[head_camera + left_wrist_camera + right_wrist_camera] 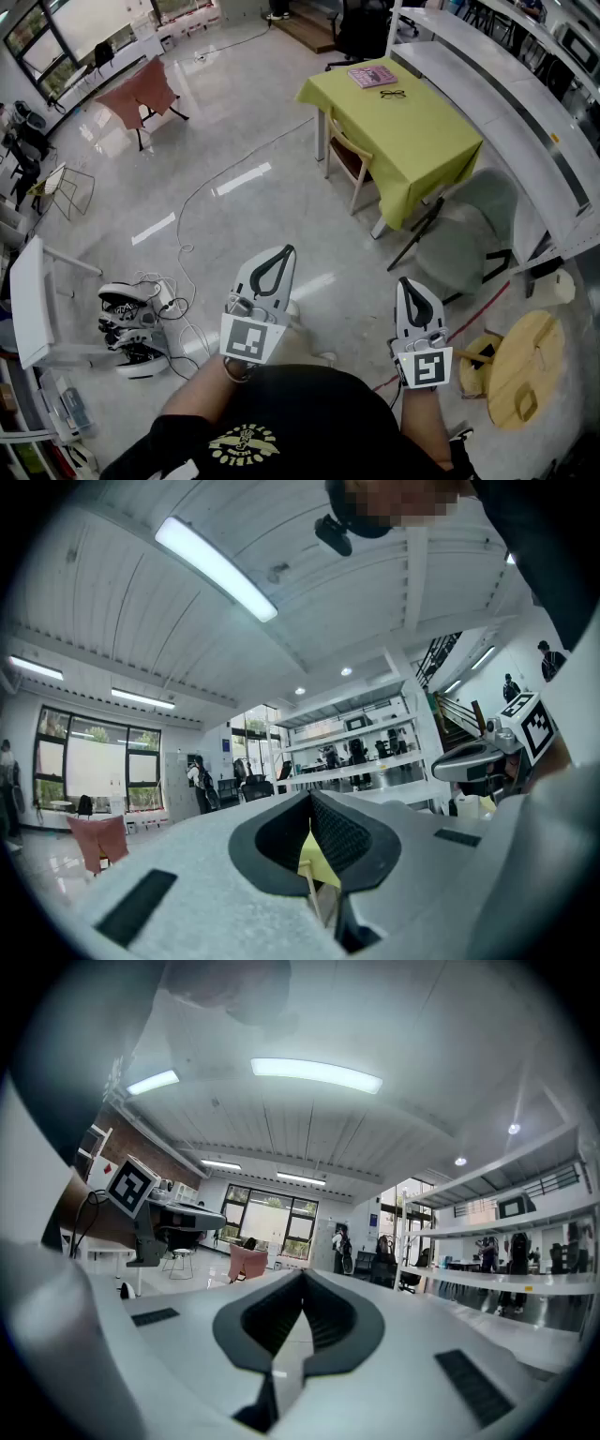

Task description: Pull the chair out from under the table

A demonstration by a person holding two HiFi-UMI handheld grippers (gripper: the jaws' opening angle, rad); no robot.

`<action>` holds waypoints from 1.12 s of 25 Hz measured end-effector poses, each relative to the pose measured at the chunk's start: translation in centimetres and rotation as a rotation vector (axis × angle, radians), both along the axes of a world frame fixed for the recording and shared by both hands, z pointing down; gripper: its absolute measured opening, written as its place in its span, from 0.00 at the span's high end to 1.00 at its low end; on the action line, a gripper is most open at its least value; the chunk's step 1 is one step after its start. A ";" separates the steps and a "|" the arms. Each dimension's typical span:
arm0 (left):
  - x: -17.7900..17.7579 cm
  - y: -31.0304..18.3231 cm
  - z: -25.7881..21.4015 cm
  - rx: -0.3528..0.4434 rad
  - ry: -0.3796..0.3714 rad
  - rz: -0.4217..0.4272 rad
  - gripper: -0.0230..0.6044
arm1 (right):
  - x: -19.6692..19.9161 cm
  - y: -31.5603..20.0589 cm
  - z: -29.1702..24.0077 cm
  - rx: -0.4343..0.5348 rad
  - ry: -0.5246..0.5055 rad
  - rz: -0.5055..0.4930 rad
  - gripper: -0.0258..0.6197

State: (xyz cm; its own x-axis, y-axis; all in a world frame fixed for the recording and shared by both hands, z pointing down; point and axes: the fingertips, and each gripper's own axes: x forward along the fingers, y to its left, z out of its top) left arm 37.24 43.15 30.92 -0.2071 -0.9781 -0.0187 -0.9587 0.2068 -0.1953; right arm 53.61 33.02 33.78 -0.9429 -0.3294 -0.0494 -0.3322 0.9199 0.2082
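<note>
A pair of black-and-white trainers (129, 323) lies on the pale floor at far left, beside a loose white cable (192, 211). The left gripper (285, 250) is held low over the floor, its jaws pressed together on nothing. The yellow emblem on the person's black shirt (244, 442) has print too small to read. Further up the floor stands the chair (349, 156), with a light wooden frame, a curved backrest and a brown seat. It is pushed in at the left side of the worktop (422, 141), its seat partly under the yellow-green cloth and well apart from both grippers. A pink book (373, 76) and a pair of glasses (393, 93) lie on the cloth; the book's cover cannot be read. The right gripper (405, 282) is likewise closed and empty. A grey chair (469, 234) and a round wooden stool (525, 366) stand at right.
</note>
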 end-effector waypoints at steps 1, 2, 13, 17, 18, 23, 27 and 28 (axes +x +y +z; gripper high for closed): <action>0.1 0.1 0.0 -0.002 -0.001 -0.001 0.95 | 0.3 0.0 0.3 -0.017 0.008 0.004 0.94; 0.2 0.2 0.0 -0.003 -0.001 -0.002 0.95 | 0.5 0.1 0.5 -0.031 0.012 0.007 0.94; -0.3 -0.2 1.9 -0.022 0.021 0.019 0.95 | 0.4 0.1 0.9 -0.077 -0.012 0.045 0.94; -1.1 -1.3 3.2 -0.044 0.023 0.034 0.95 | -0.8 -0.9 1.9 -0.095 0.000 0.058 0.94; -1.4 -1.7 3.4 -0.049 0.021 0.040 0.95 | -1.1 -1.3 2.1 -0.102 -0.002 0.065 0.94; -4.1 -4.1 4.0 -0.036 0.067 0.056 0.95 | -3.6 -3.9 2.8 -0.133 -0.010 0.095 0.94; -7.0 -6.9 4.7 -0.069 0.075 0.070 0.95 | -6.5 -5.9 3.1 -0.132 0.021 0.081 0.94; -7.7 -7.8 4.8 -0.081 0.062 0.073 0.95 | -7.3 -6.5 3.1 -0.136 0.026 0.080 0.94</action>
